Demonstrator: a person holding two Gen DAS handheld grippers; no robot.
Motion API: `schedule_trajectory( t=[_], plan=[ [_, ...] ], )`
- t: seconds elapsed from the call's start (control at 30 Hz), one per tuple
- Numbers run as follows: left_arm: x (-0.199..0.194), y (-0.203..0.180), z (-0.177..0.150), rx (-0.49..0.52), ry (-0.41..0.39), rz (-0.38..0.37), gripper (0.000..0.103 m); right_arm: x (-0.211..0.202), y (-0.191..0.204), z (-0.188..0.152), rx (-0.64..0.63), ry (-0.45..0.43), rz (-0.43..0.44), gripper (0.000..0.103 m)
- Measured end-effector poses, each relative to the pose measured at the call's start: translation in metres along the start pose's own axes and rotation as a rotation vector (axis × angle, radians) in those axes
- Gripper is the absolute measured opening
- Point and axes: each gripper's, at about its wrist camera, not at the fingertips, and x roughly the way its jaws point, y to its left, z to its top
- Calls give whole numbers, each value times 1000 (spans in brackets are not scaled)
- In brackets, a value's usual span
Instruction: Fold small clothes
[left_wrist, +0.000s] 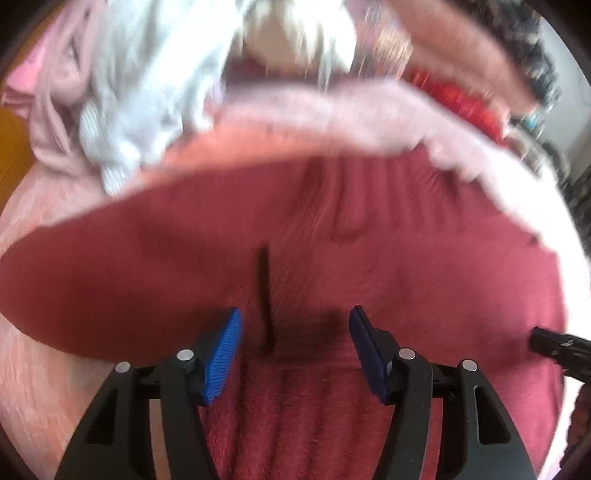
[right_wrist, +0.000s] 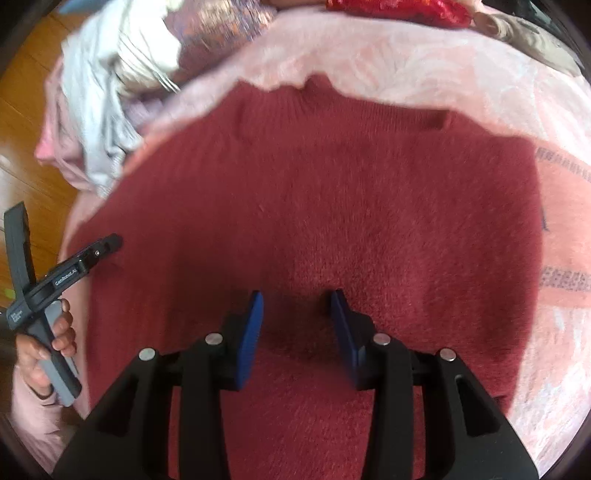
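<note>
On the pink blanket (left_wrist: 44, 369), in the left wrist view, a dark red knit sweater (left_wrist: 406, 288) lies spread flat and fills most of the frame. The left gripper (left_wrist: 295, 317) points steeply down at the sweater's lower middle, its blue pads (left_wrist: 225, 354) standing apart with nothing pressed between them; a dark narrow crease in the sweater runs up from between the jaws. Beyond the sweater's far edge sits a heap of other clothes (left_wrist: 125, 110), white and pale pink, with a bright red cloth (left_wrist: 458, 99) farther to the right. At the sweater's right edge the black tip of the right gripper (left_wrist: 554, 343) juts in. The picture is blurred, so finer detail of the heap cannot be told.

In the right wrist view the same sweater (right_wrist: 369, 206) lies on the blanket (right_wrist: 554, 350), its far edge with a small raised collar toward the top of the frame. The right gripper (right_wrist: 297, 299) hangs over the sweater's near middle, jaws parted, no cloth caught between the pads (right_wrist: 251, 332). At the sweater's left edge a hand (right_wrist: 48, 343) in a pale pink sleeve (right_wrist: 33, 417) holds the left gripper (right_wrist: 107, 243), whose tip reaches the sweater's edge. The heap of clothes (right_wrist: 99, 96) lies beyond the sweater's far left corner, beside a wooden floor (right_wrist: 26, 110).
</note>
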Motion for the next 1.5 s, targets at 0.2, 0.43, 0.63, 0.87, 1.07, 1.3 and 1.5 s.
schedule_trajectory(
  t=[0.2,0.43,0.63,0.87,1.07,1.3,1.5],
  plan=[
    [-5,7,-5,3,-38,-41,65,-1,1,4,26,6,-16,40],
    [-31,38,-15,-23,-14,-126,74,-4,51,8,-6,17,13,53],
    [-64,98,-21,-93,-72,-94,89,14,109,22,-48,31,63,67],
    [-75,217,-17,-255,-99,18,92,43,172,36,-99,51,58,74],
    [-73,320,-16,-389,-94,90,92,63,193,39,-134,53,33,77],
    [-51,370,-10,-420,-55,149,92,70,200,41,-157,36,7,81],
    [-29,380,-12,-401,-24,146,92,74,199,41,-153,31,14,82]
  ],
)
